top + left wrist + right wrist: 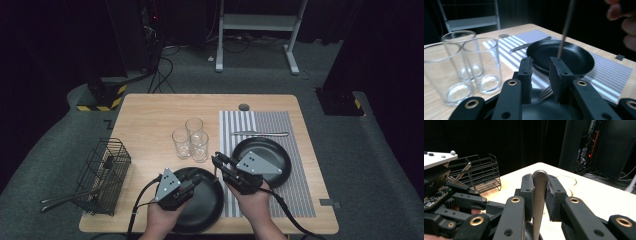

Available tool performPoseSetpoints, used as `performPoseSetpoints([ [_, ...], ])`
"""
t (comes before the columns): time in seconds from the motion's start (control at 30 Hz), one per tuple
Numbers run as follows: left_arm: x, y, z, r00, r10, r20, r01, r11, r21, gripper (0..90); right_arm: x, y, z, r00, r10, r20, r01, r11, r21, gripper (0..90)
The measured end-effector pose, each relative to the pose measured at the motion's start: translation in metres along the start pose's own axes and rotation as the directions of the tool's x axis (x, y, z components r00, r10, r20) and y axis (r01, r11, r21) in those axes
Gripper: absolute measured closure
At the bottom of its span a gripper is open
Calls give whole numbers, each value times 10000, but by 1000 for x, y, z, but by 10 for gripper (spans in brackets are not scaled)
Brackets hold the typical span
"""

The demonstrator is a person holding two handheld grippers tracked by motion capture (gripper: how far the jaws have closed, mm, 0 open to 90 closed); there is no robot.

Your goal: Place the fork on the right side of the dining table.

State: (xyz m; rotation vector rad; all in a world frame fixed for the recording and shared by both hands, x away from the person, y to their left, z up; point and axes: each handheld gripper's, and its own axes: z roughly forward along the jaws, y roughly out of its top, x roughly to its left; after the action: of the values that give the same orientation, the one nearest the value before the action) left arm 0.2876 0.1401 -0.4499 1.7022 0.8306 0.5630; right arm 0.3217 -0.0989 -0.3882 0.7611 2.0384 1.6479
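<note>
Right gripper, black and two-jawed, stands clamped on the flat handle of a silver metal fork, which runs up between its pads in the right gripper view. In the left gripper view the same fork's tines rest low between the left gripper's jaws, over the near black round plate, while its thin handle rises toward twelve o'clock. Left gripper has its jaws apart, and the pads are clear of the tines. From the high view, the near plate lies at six o'clock on the light wooden table, with the left gripper over its rim. A second black round plate sits on the grey striped placemat at about three o'clock of the near plate, with a silver knife just beyond it. Three clear drinking glasses cluster near the centre. A black wire basket stands at nine o'clock on the table's edge.
</note>
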Motion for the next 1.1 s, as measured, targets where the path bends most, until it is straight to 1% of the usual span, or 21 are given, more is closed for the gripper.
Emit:
performPoseSetpoints([
  [0.03,4,-3,-3,9998,35,-176,-34,10000,64,715,-1,0,-1,10000,0,33,0,10000,21,775],
  [0.07,4,-3,-3,9998,35,-176,-34,10000,64,715,-1,0,-1,10000,0,33,0,10000,21,775],
  [0.13,13,-9,-11,9989,-105,-454,112,9998,147,717,-3,-1,-5,9999,11,125,-11,10000,-9,776],
  [0.17,13,-9,-11,9989,-105,-454,112,9998,147,717,-3,-2,-6,9999,19,155,-18,10000,-30,776],
  [0.23,23,-17,-19,9966,-226,-790,247,9994,255,717,-5,-3,-8,9998,53,203,-52,10000,-55,776],
  [0.27,23,-17,-19,9966,-226,-790,247,9994,255,716,-5,-3,-8,9998,53,203,-52,10000,-55,776],
  [0.33,32,-23,-25,9943,-364,-1006,402,9985,362,715,-7,-4,-10,9997,103,205,-102,9999,-57,776],
  [0.37,38,-27,-30,9914,-397,-1251,451,9982,407,711,-9,-4,-11,9997,159,205,-158,9998,-78,776],
  [0.4,38,-27,-30,9914,-397,-1251,451,9982,407,711,-9,-4,-11,9997,159,205,-158,9998,-78,776],
  [0.53,54,-32,-41,9829,-430,-1790,526,9974,494,708,-11,-4,-15,9993,263,258,-260,9996,-127,776],
  [0.6,65,-35,-49,9755,-391,-2167,517,9973,530,704,-12,-3,-18,9992,259,288,-253,9995,-212,776],
  [0.63,65,-35,-49,9755,-391,-2167,517,9973,530,704,-12,-3,-18,9992,259,288,-253,9995,-212,776],
  [0.7,74,-39,-57,9655,-439,-2565,590,9969,514,703,-14,-2,-22,9990,215,397,-205,9994,-269,777],
  [0.73,74,-39,-57,9655,-439,-2565,590,9969,514,703,-14,-2,-22,9990,215,397,-205,9994,-269,777],
  [0.77,79,-43,-60,9592,-463,-2790,639,9965,541,700,-15,-1,-23,9986,252,461,-241,9994,-239,777],
  [0.8,79,-43,-60,9592,-463,-2790,639,9965,541,698,-15,-1,-23,9986,252,461,-241,9994,-239,777],
  [0.83,83,-48,-62,9547,-484,-2935,687,9959,591,695,-17,-2,-24,9984,294,487,-283,9993,-228,777],
  [0.87,83,-48,-62,9547,-484,-2935,687,9959,591,691,-17,-2,-24,9984,294,487,-283,9993,-228,777],
  [0.97,89,-59,-62,9483,-658,-3106,897,9940,631,683,-20,-4,-28,9974,263,672,-250,9995,-198,777],
  [1.0,89,-59,-62,9483,-658,-3106,897,9940,631,687,-20,-4,-28,9974,263,672,-250,9995,-198,777],
  [1.1,91,-64,-61,9445,-802,-3185,1067,9921,667,679,-24,-8,-33,9963,325,801,-318,9994,-109,777],
])
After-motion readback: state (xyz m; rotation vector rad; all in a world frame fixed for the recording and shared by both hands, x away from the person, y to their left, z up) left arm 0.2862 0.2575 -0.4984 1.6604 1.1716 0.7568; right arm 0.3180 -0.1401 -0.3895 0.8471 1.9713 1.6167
